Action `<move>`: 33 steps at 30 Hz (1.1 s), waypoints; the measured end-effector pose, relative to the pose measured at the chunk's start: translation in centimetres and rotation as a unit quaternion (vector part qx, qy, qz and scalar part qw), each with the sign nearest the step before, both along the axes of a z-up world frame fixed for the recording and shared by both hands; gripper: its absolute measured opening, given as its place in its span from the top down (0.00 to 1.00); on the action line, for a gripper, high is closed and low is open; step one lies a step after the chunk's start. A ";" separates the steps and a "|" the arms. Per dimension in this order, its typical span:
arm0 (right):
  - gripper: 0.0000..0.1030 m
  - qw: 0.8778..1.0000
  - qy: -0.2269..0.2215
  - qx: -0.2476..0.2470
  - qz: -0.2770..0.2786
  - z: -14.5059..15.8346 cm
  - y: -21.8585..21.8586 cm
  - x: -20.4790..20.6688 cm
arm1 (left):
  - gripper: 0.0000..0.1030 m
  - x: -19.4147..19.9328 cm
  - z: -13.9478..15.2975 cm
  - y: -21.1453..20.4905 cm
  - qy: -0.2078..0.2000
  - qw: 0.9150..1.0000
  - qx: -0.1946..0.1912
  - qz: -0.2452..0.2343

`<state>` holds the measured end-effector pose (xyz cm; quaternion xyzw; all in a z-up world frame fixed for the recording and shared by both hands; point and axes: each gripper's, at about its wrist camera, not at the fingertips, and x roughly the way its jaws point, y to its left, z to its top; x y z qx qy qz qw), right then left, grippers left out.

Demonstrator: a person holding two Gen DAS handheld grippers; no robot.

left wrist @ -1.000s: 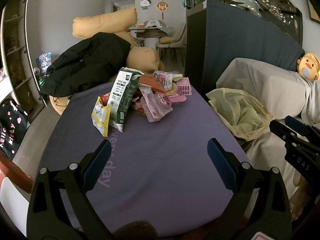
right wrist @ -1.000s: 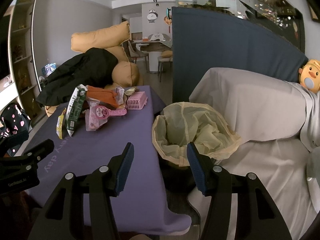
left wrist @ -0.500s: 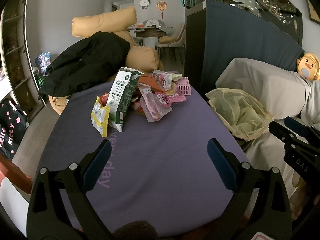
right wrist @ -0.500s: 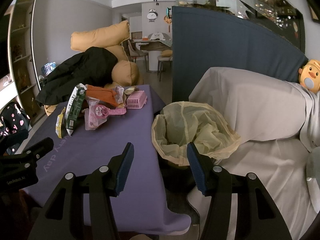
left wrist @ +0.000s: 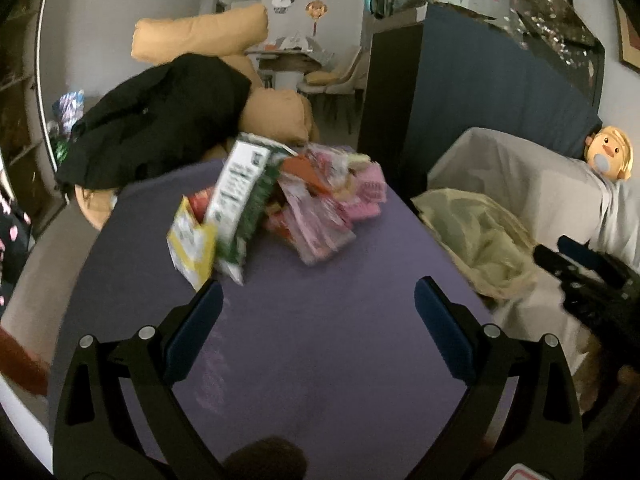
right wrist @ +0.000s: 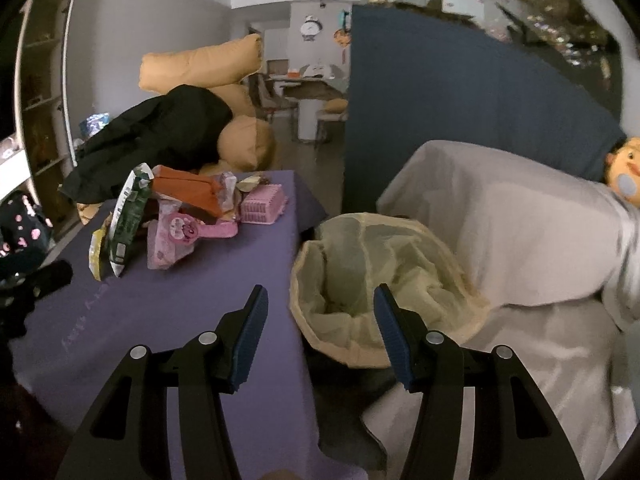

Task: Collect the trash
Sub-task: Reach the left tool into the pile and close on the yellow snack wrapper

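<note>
A pile of trash lies at the far end of the purple table (left wrist: 320, 320): a green and white snack bag (left wrist: 240, 196), a yellow packet (left wrist: 192, 244), pink wrappers (left wrist: 320, 220) and a pink basket (right wrist: 262, 208). A bin lined with a yellowish bag (right wrist: 372, 272) stands right of the table, beside the sofa; it also shows in the left wrist view (left wrist: 476, 244). My left gripper (left wrist: 318, 304) is open and empty over the table, short of the pile. My right gripper (right wrist: 320, 304) is open and empty, over the bin's near left rim.
A grey-covered sofa (right wrist: 500, 220) with a yellow duck toy (right wrist: 624, 172) is on the right. A black jacket (left wrist: 160, 120) lies on orange cushions (left wrist: 200, 36) behind the table. A dark blue cabinet (right wrist: 440, 112) stands behind the bin.
My left gripper has moved forward toward the pile, which looks larger and blurred. My right gripper has moved slightly forward and left by the bin. Both stay open.
</note>
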<state>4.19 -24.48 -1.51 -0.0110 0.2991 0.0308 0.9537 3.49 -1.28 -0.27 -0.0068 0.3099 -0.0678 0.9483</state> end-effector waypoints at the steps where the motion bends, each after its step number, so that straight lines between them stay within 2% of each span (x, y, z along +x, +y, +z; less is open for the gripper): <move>1: 0.49 1.000 0.003 0.003 0.007 -0.1 0.0 0.9 | 0.11 0.8 -0.1 0.9 0.004 1.000 -0.008 -0.011; 3: 0.49 1.000 0.009 0.006 0.018 -0.3 0.2 2.1 | 0.11 2.7 -0.6 3.1 0.022 0.998 -0.041 -0.031; 5: 0.49 0.999 0.021 0.012 0.028 -0.7 0.7 3.5 | 0.10 4.4 -1.3 5.3 0.036 0.997 -0.061 -0.031; 9: 0.49 0.997 0.045 0.012 0.058 -1.9 2.6 6.7 | 0.09 6.9 -2.5 8.6 0.043 0.998 -0.050 -0.007; 12: 0.49 0.996 0.053 -0.001 0.075 -2.6 4.6 8.8 | 0.09 9.0 -2.6 9.5 0.054 0.996 -0.067 -0.036; 15: 0.49 0.994 0.060 -0.002 0.089 -3.1 5.9 10.7 | 0.10 11.5 -2.9 9.7 0.050 0.996 -0.049 -0.051; 21: 0.49 0.988 0.068 -0.012 0.136 -3.7 7.7 12.2 | 0.25 15.4 -3.9 10.7 0.069 0.993 -0.067 -0.070; 26: 0.49 0.982 0.085 -0.004 0.167 -4.3 8.7 13.4 | 0.27 14.9 -3.4 12.8 0.062 0.992 -0.096 -0.055; 33: 0.49 0.958 0.084 -0.013 0.274 -4.1 14.4 17.1 | 0.27 12.4 -4.8 15.8 0.080 0.989 -0.125 0.009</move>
